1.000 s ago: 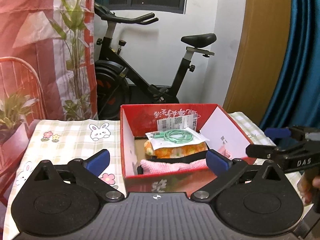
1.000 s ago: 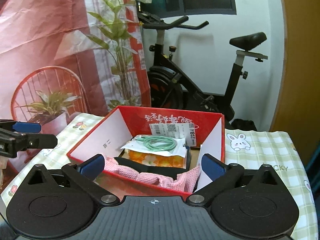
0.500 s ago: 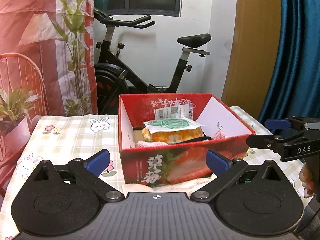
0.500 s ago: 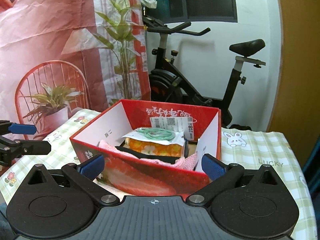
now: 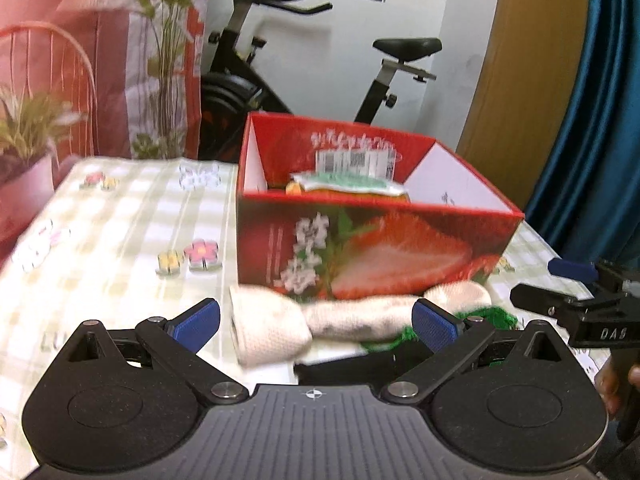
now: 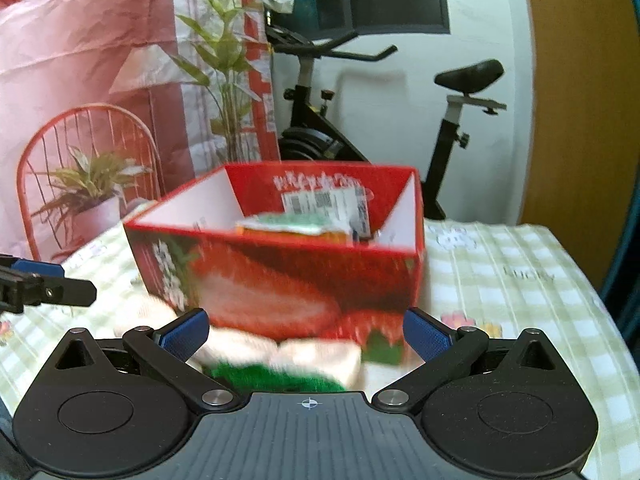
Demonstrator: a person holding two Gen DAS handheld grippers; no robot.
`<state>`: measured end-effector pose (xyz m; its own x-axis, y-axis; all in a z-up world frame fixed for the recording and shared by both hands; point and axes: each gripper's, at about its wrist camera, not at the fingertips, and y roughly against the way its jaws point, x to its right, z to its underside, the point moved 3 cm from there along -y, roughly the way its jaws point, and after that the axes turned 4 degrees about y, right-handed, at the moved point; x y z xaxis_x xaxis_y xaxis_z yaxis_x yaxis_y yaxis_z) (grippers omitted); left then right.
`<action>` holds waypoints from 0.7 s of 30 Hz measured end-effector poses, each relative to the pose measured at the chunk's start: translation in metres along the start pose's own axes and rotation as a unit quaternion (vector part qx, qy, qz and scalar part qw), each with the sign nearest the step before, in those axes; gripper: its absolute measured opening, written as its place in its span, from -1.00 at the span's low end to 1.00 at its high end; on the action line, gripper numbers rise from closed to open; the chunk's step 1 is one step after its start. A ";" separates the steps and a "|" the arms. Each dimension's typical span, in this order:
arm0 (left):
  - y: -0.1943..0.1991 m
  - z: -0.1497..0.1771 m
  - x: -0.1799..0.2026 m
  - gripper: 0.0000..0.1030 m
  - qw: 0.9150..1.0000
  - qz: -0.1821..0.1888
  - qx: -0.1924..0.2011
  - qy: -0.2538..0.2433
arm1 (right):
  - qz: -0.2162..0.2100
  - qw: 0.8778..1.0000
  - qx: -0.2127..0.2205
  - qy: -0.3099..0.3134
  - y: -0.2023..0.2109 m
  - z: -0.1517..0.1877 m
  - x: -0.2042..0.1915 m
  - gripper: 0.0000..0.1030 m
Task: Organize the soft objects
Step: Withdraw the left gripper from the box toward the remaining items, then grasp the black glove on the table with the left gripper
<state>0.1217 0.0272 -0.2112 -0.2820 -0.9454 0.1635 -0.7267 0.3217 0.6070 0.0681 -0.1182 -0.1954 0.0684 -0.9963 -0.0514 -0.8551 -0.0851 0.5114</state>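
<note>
Lying between open left hand-held gripper (image 5: 316, 322) fingers: cream sock (image 5: 276, 326).

left gripper (image 5: 316, 322): black body, ribbed base, silver screws, blue-padded fingers (image 5: 198, 318) | right gripper (image 6: 306, 330): same build, white "DAS" lettering on side

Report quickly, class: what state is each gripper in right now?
Left gripper: open, holding nothing, above the cream knitted sock.
Right gripper: open, holding nothing, before the red strawberry-print cardboard box.
</note>
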 end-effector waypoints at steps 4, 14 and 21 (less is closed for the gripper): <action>-0.008 0.014 -0.001 0.98 1.000 0.005 -0.019 0.007 | -0.001 1.000 -0.021 -0.003 -0.003 0.023 -0.002 0.99; -0.021 0.037 -0.004 0.50 0.997 0.032 -0.055 0.035 | -0.014 0.999 -0.032 -0.001 -0.007 0.039 -0.009 0.67; -0.037 0.043 0.000 0.32 0.995 0.046 -0.076 0.035 | -0.029 0.999 -0.018 0.007 -0.004 0.032 -0.013 0.22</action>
<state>0.1221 0.0175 -0.2670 -0.2937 -0.9157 0.2742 -0.5949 0.3996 0.6974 0.0540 -0.1042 -0.2237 0.1245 -0.9897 -0.0706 -0.8309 -0.1429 0.5377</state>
